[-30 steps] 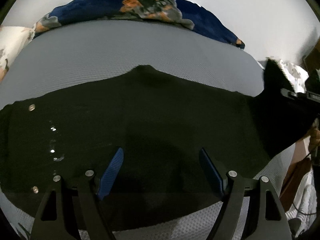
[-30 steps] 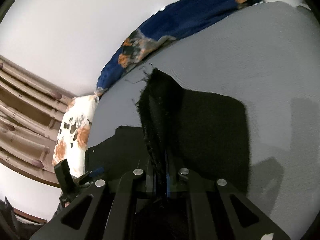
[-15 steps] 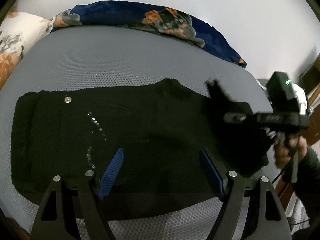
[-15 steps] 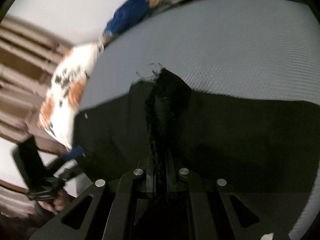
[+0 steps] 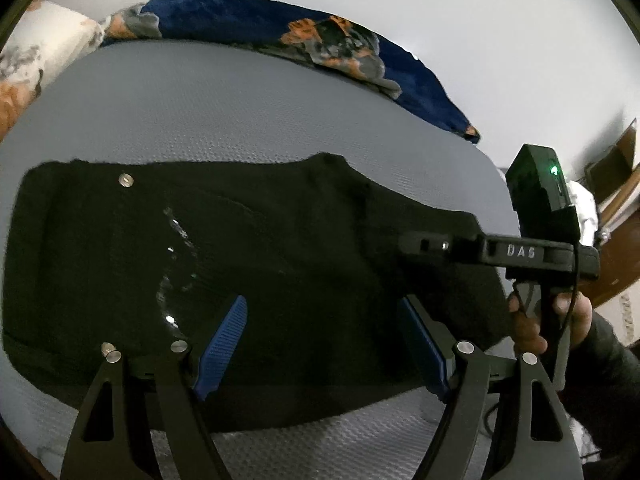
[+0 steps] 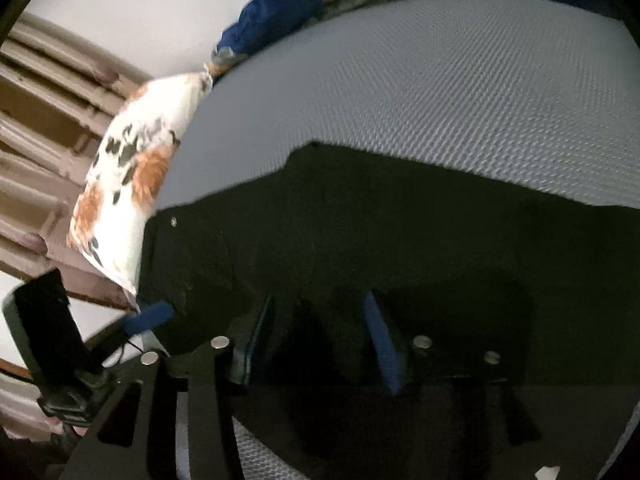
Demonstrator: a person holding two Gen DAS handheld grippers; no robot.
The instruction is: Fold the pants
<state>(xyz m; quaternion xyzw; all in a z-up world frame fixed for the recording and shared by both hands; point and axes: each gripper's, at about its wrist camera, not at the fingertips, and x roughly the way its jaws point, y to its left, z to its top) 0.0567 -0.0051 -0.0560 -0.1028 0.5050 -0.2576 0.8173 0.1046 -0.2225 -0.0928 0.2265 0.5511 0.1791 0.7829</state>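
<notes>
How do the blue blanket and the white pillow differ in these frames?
The blue blanket is dark navy with orange-grey flowers and lies stretched along the bed's far edge; the white pillow is pale with orange and dark blotches, bunched at the bed's end. Both carry floral prints and lie clear of the pants.

A bed with a grey, textured mattress cover (image 5: pixel 240 120) fills the view. Black pants (image 5: pixel 200 248) lie spread flat across its near half. Along the far edge lies a dark blue floral blanket (image 5: pixel 360 52). A white pillow with orange and black blotches (image 6: pixel 132 176) lies at one end.
</notes>
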